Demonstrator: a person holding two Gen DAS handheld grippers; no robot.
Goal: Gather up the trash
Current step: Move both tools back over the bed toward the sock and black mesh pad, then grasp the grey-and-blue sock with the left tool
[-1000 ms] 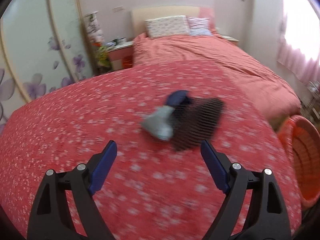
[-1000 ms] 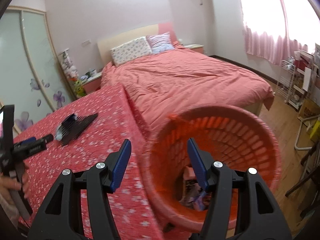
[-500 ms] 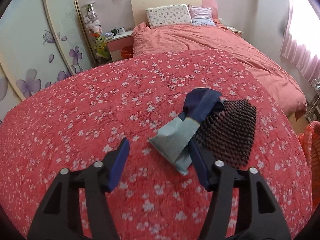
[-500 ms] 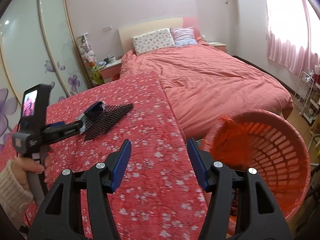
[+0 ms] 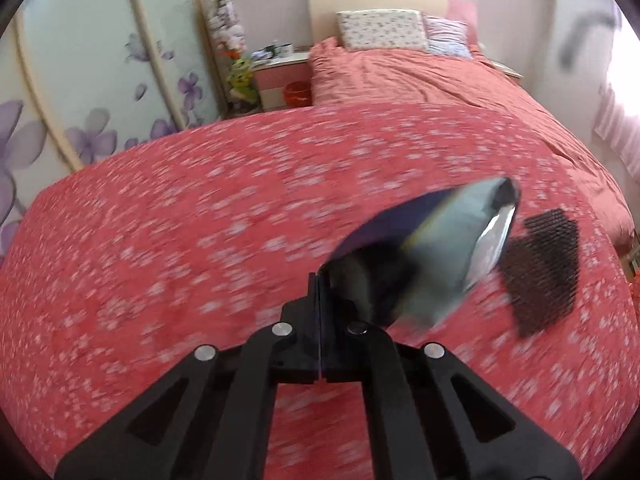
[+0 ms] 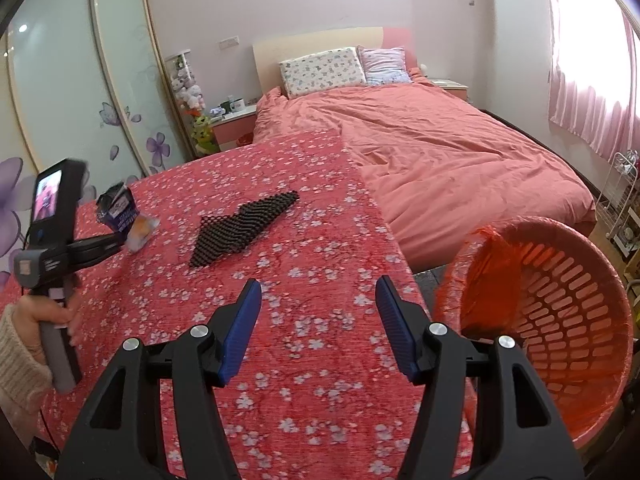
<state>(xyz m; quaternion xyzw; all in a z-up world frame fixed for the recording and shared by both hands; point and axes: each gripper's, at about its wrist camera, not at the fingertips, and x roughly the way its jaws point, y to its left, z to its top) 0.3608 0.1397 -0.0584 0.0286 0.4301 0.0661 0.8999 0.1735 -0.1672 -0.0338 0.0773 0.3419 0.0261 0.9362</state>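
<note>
My left gripper (image 5: 320, 280) is shut on a blue and silver snack wrapper (image 5: 436, 248) and holds it lifted above the red flowered cloth (image 5: 200, 220). In the right wrist view the left gripper (image 6: 120, 236) holds the same wrapper (image 6: 124, 216) at the left. A black mesh sheet (image 5: 544, 268) lies flat on the cloth, also in the right wrist view (image 6: 244, 224). My right gripper (image 6: 318, 320) is open and empty above the cloth's near right part. An orange basket (image 6: 560, 320) stands on the floor to its right.
A bed with a pink cover (image 6: 440, 152) and pillows (image 6: 324, 68) lies beyond the cloth. A nightstand (image 6: 232, 124) and sliding wardrobe doors (image 6: 80, 100) stand at the left. A wire rack (image 6: 620, 200) is at the far right.
My left gripper has shut on the wrapper and lifted it off the mesh sheet. My right gripper has swung left, away from the basket, over the cloth.
</note>
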